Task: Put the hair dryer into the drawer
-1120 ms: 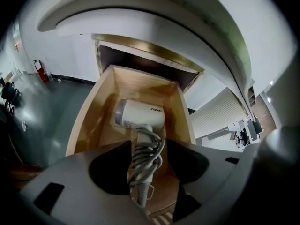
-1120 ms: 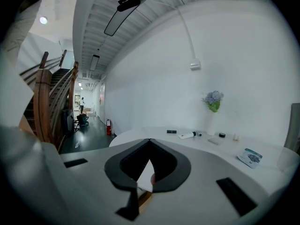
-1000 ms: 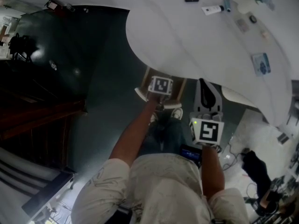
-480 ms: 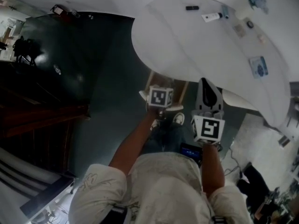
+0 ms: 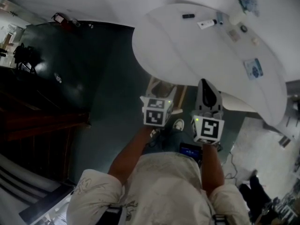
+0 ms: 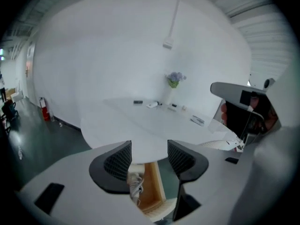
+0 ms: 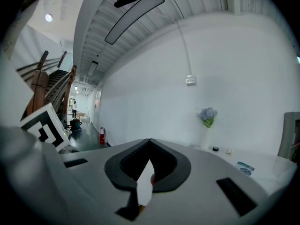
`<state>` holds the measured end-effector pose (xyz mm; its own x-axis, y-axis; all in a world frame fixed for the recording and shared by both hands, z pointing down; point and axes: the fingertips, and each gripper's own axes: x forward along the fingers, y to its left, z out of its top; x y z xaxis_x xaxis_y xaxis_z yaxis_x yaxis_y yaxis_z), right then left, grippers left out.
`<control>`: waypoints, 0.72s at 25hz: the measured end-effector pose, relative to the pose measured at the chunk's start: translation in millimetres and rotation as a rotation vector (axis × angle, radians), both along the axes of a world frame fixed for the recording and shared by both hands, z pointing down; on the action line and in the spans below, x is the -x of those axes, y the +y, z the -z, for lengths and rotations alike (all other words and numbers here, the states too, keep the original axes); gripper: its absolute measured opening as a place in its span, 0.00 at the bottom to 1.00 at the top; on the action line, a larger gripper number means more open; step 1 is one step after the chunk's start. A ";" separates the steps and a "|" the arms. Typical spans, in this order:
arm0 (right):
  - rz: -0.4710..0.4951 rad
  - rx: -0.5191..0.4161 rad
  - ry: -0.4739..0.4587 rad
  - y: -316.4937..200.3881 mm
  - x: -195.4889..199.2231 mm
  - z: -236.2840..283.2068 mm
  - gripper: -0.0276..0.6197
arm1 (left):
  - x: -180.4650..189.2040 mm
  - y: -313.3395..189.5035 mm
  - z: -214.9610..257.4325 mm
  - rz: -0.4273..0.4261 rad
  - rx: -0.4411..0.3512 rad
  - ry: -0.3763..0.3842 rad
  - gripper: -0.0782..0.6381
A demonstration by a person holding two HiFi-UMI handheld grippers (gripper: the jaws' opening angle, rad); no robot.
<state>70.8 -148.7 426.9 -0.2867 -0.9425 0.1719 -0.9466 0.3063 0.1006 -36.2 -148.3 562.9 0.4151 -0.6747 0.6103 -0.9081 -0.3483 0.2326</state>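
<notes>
My left gripper (image 6: 149, 149) is open, with nothing between its dark ribbed pads (image 6: 117, 161). Through the gap I see a light wooden drawer (image 6: 153, 191) under the table's edge and a white shoe (image 6: 136, 186) on the floor. In the head view this gripper (image 5: 161, 96) hangs just over the drawer (image 5: 161, 85), in front of the round white table (image 5: 187, 50). My right gripper (image 5: 205, 84) is beside it to the right, its jaws (image 7: 150, 142) meeting at the tips and holding nothing. No hair dryer shows in any view.
On the table lie a small black item (image 5: 187, 16), a white tube (image 5: 206, 23), a booklet (image 5: 253, 68) and a vase of flowers (image 6: 173, 81). Dark green floor (image 5: 108, 93) spreads to the left, wooden stairs (image 5: 42, 121) beyond. Cables litter the floor at the right (image 5: 262, 149).
My left gripper has risen toward the camera; its marker cube now looks larger and sits lower in the picture. The right gripper has lifted slightly. The jaws have not changed.
</notes>
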 end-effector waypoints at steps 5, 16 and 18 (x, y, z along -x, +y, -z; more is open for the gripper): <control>-0.020 -0.041 -0.009 2.9 -3.0 18.5 0.05 | 0.8 -13.8 72.0 0.005 -0.244 -0.004 0.46; -0.074 -0.133 -0.010 18.4 -15.8 65.5 0.05 | -9.4 -14.7 193.7 -0.003 -0.643 0.040 0.45; -0.088 -0.145 -0.009 21.3 -20.7 70.9 0.05 | -15.3 -12.2 200.6 -0.007 -0.661 0.042 0.44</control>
